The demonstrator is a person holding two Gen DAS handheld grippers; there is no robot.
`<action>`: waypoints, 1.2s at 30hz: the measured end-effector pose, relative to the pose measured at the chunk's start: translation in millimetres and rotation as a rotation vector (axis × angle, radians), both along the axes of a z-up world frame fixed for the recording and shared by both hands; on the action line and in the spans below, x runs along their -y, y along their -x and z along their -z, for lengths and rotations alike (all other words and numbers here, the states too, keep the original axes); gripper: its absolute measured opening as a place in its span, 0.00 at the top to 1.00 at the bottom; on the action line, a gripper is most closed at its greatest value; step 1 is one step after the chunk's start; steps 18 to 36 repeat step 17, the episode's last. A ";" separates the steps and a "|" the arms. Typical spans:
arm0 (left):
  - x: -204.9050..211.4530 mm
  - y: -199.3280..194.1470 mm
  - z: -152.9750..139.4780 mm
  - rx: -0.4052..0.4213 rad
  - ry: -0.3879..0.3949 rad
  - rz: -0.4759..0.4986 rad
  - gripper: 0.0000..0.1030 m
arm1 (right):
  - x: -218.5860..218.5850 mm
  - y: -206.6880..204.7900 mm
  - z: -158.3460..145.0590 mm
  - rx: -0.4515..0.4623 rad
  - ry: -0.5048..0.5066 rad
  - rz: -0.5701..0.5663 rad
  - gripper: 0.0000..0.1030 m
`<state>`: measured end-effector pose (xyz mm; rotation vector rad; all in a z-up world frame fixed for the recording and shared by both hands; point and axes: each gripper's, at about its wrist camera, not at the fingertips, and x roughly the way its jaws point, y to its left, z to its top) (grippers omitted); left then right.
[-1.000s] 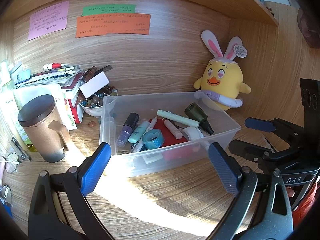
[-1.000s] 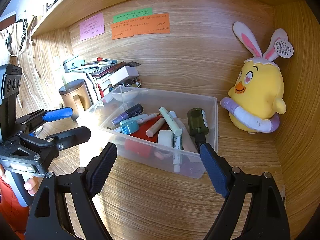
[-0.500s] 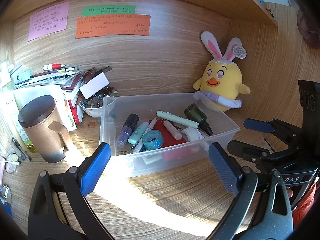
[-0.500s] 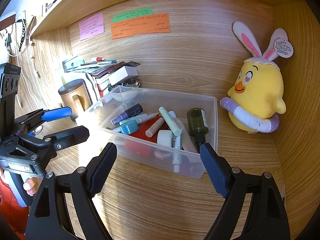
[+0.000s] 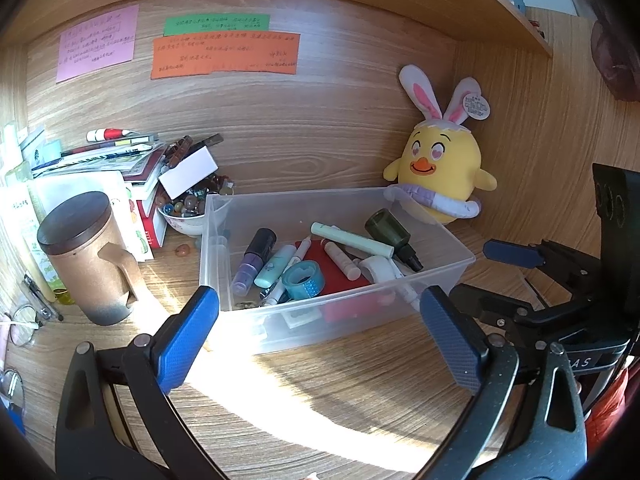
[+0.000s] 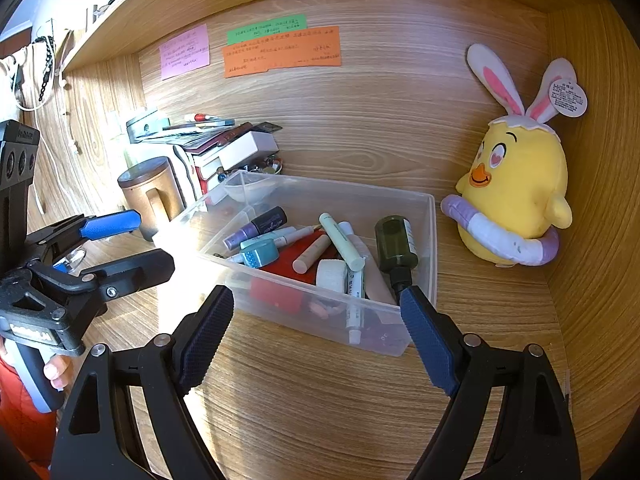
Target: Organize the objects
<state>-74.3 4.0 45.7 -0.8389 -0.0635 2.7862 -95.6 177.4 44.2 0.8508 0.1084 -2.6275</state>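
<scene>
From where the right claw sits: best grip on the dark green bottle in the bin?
Take the dark green bottle across its wide body, coming from above. It lies flat at the clear bin's right end, black cap toward the claw, so its round sides are exposed; the bin wall probably blocks a level approach.

the bin sits mid-desk with a bottle, tape roll and tubes inside. the mug stands to its left, the bowl behind that corner, the plush toy behind its right end.
</scene>
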 end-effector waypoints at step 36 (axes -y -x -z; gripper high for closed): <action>5.5 -2.1 3.8 0.013 -0.007 0.007 0.01 | 0.6 -0.6 2.7 0.004 -0.005 0.002 0.17</action>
